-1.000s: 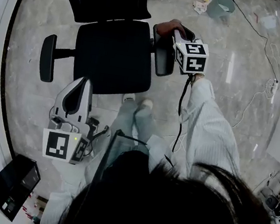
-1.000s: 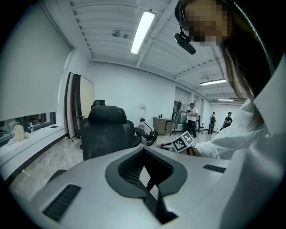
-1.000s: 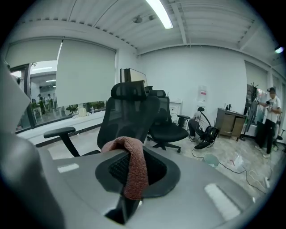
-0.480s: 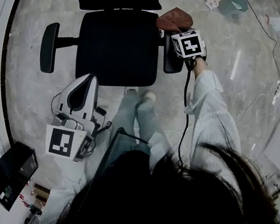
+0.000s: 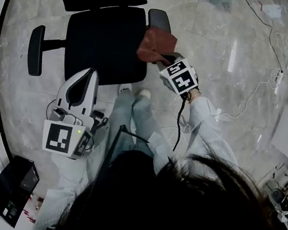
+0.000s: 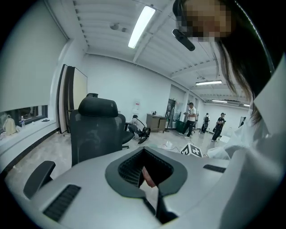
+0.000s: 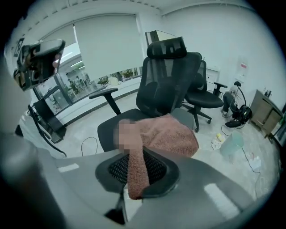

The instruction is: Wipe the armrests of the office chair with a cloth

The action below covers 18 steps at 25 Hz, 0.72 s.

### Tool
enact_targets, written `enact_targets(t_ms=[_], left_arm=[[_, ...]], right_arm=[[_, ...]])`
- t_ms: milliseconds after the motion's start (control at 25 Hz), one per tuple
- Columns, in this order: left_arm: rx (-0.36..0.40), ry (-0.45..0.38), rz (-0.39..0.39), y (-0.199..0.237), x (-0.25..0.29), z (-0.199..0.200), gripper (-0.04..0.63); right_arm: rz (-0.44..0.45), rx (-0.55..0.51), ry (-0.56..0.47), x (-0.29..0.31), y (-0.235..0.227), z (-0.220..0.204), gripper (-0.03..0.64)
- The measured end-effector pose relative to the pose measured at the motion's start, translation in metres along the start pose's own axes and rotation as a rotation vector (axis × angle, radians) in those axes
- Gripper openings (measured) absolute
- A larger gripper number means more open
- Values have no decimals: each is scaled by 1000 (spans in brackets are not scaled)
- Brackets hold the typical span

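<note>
- Head view: the office chair (image 5: 106,42) stands in front of you, and nothing is touching the armrest on your left (image 5: 34,50).
- The armrest on your right (image 5: 158,18) now shows its far end bare; a second ago the cloth covered it.
- The cloth (image 5: 155,45), clamped in your right gripper (image 5: 166,60), has been dragged to the near end and drapes over the seat edge. One stroke looks finished.
- Your left gripper (image 5: 87,76) hangs low with its jaws together, holding nothing.
</note>
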<state>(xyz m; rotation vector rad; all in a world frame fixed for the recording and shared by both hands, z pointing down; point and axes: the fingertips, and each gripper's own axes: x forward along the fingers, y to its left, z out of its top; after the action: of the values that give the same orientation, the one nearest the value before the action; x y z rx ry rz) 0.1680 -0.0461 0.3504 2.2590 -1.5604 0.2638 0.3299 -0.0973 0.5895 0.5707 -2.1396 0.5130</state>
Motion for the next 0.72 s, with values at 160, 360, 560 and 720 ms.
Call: enact_targets(t_ms=[160,360,560,720], left_arm=[[0,7,-36,-19,3,-3,3],[24,36,-38,-29,8,-14,3],[-17,42,9,-17,7,-18,3],[-18,41,47,2,5,-23,3]], right_arm=[[12,17,-20,-14,22,-22,25],[10,98,-79,-19,8,-24,25],[-41,156,-95,-6,-38,4,25],[-77,177,-79,23,-88,34,25]])
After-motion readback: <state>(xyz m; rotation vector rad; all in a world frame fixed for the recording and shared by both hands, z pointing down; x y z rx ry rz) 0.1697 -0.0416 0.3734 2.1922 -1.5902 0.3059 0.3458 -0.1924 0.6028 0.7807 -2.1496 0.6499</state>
